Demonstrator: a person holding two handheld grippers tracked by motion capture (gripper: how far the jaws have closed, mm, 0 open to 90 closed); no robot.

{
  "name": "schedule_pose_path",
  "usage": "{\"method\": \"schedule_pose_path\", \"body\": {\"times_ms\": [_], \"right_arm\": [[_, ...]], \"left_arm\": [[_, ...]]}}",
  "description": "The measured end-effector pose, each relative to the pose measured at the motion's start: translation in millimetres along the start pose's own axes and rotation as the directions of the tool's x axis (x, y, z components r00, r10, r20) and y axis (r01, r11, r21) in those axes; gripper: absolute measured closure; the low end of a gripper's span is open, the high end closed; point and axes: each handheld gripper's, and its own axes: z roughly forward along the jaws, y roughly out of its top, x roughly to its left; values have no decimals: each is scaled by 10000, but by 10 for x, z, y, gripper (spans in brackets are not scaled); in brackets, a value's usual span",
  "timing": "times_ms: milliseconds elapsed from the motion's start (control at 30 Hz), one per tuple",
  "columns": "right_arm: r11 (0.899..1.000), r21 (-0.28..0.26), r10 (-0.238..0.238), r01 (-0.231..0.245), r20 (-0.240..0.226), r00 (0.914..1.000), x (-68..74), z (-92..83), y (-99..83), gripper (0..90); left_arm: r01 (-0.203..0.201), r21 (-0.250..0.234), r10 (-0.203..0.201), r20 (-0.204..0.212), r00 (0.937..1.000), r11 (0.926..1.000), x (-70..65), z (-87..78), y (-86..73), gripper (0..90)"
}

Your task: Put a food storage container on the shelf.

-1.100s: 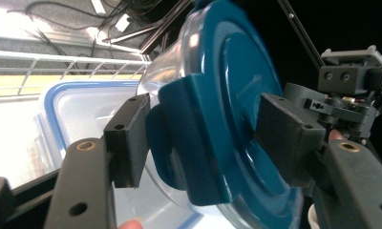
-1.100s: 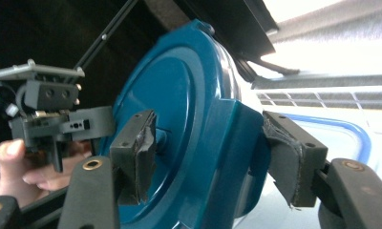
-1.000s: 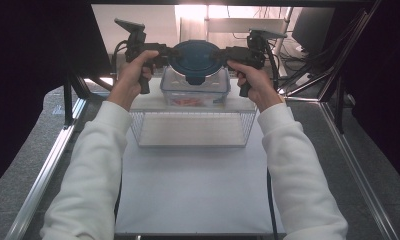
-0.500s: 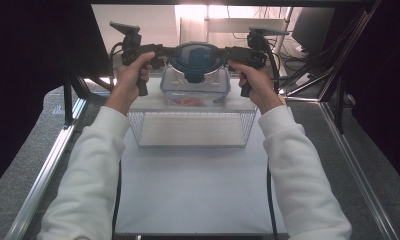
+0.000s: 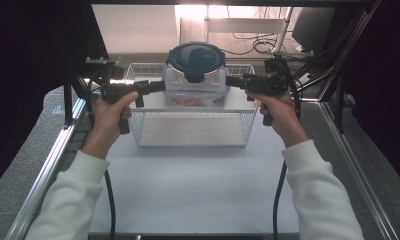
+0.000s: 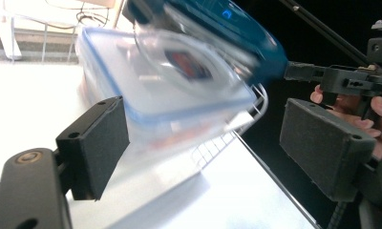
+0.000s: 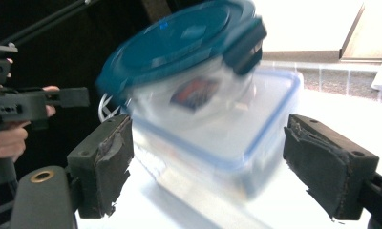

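Both my grippers are standing released, their jaws having just been opening, with nothing pressed between the pads. My left gripper [image 5: 160, 86] is pointing in from the left and my right gripper [image 5: 230, 81] from the right, and the round container [image 5: 196, 70] is sitting between their tips, just beyond each one and apart from both. In the left gripper view my left pads [image 6: 96, 143] are spread wide, and the container [image 6: 203, 52] is lying ahead of them and above, blurred. In the right gripper view my right pads [image 7: 103, 164] are likewise gaping, with the container [image 7: 189, 71] ahead and a little above them.

The container is a clear round tub wearing a dark blue lid [image 5: 196, 56] with a clip tab at the front; I am seeing a red and dark label on its clear wall. It is resting on top of a flat rectangular box [image 5: 153, 101] with a clear lid edged in blue, something orange showing faintly inside. That box is lying across a wire basket [image 5: 190, 130], which is standing on the white table [image 5: 198, 190] between my two hands. My left hand [image 5: 110, 117] and my right hand [image 5: 280, 112] are gripping the handles, white sleeves trailing back toward me.
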Motion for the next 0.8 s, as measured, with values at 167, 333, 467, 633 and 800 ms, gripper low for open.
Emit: {"method": "schedule_pose_path", "body": {"times_ms": [167, 333, 467, 633, 800], "right_arm": [[9981, -177, -588, 587, -61, 9982, 112, -294, -351, 176], [9872, -28, -1596, 1596, 3, 9872, 204, -464, -803, 178], [9820, 147, -1880, 1884, -229, 9819, 191, -497, -1229, 178], [9829, 491, -1783, 1774, 147, 9839, 82, -505, -1718, 178], [9863, 1097, -1280, 1229, 405, 9909, -90, -456, -2081, 184]], "left_arm": [[-568, 254, 577, -340, 9978, 9981, -95, -221, -404, 179], [-1215, 476, 1261, -1092, 9860, 9915, -112, -290, -875, 198], [-1320, 891, 1419, -1156, 9831, 9872, -89, -249, -1256, 208], [-1194, 1342, 1402, -1581, 9774, 9837, -35, -195, -1619, 212], [-1196, 1811, 1492, -1598, 9758, 9762, -22, -109, -1908, 219]]}}
